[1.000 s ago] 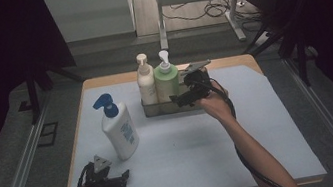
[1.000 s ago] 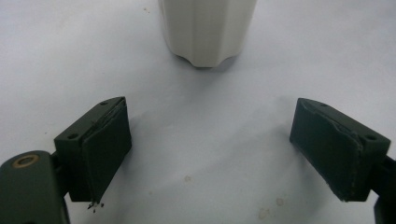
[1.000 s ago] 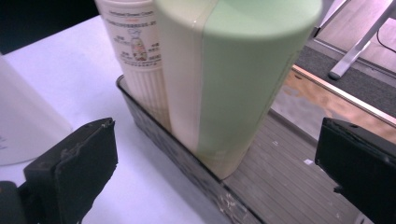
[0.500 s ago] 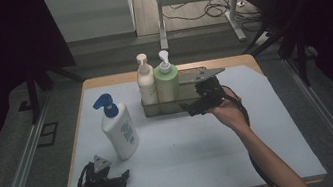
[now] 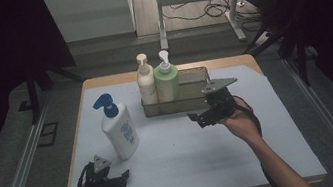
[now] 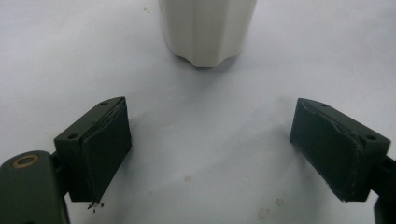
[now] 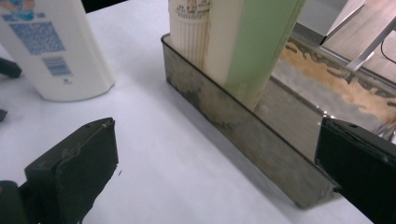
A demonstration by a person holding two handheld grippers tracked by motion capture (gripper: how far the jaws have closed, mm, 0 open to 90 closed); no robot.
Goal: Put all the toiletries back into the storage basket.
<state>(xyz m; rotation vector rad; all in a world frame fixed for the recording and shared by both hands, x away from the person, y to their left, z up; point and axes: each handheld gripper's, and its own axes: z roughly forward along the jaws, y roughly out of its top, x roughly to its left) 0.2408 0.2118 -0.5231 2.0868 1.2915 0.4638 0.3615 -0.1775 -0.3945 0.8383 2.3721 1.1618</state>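
Note:
A white lotion bottle with a blue pump [image 5: 116, 126] stands on the white mat, left of centre. A cream pump bottle [image 5: 146, 84] and a green pump bottle [image 5: 166, 81] stand upright in the left end of a metal basket [image 5: 196, 100] at the back. My right gripper [image 5: 200, 118] hovers open just in front of the basket with nothing between its jaws; its own view shows the basket wall [image 7: 243, 135] and the green bottle [image 7: 252, 42] close ahead. My left gripper [image 5: 123, 178] rests open near the front left edge, pointing at the white bottle's base [image 6: 208, 28].
The wooden table [image 5: 102, 81] is covered by the white mat [image 5: 190, 160], with room across its middle and right. The basket's right half holds nothing. Dark floor and rails [image 5: 23, 161] flank the table.
My right gripper has drawn back from the basket toward the near side, now lower over the mat. The left gripper and all bottles have stayed put.

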